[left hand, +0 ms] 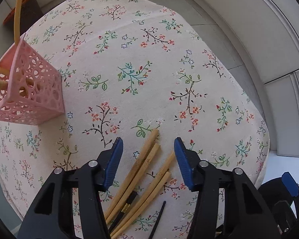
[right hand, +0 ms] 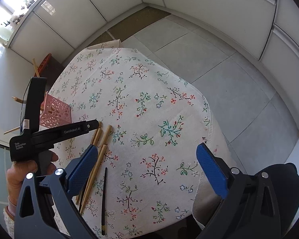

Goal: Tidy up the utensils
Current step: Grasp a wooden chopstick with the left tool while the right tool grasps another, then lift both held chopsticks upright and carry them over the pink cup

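Left hand-held gripper (left hand: 148,146) points straight down over the bamboo chopsticks (left hand: 141,171), jaws partly apart, one to each side of the bundle's upper ends. No pad is pressing on a stick in the left wrist view, so nothing is clamped. The bundle lies loose on the floral tabletop (left hand: 149,69), roughly four pale sticks fanned slightly, long axis running from between the jaws back under the gripper body. A dark chopstick (left hand: 127,207) is tucked in among them and a second black chopstick (right hand: 104,199) lies apart, just right of the bundle. Key relation: the sticks' long axis runs about across the jaw closing line, so closing should pinch them side-on near the top ends. My read is that's a workable grasp but the fan spread means an outer stick may get left behind or pushed. Pink perforated holder (left hand: 28,91) stands at the tabletop's left edge, already has several sticks in it, and sits well apart from the bundle, up and left of the left gripper. Right hand-held gripper (right hand: 147,159) is wide apart and empty, hovering over bare cloth right of the black chopstick, angled down. The left one is clearly nearer the bamboo; the right one is nearer the lone black stick. The person's hand (right hand: 20,171) shows on the left gripper's handle in the right wrist view. Likely step: grab the bundle with the left, then carry to the holder.
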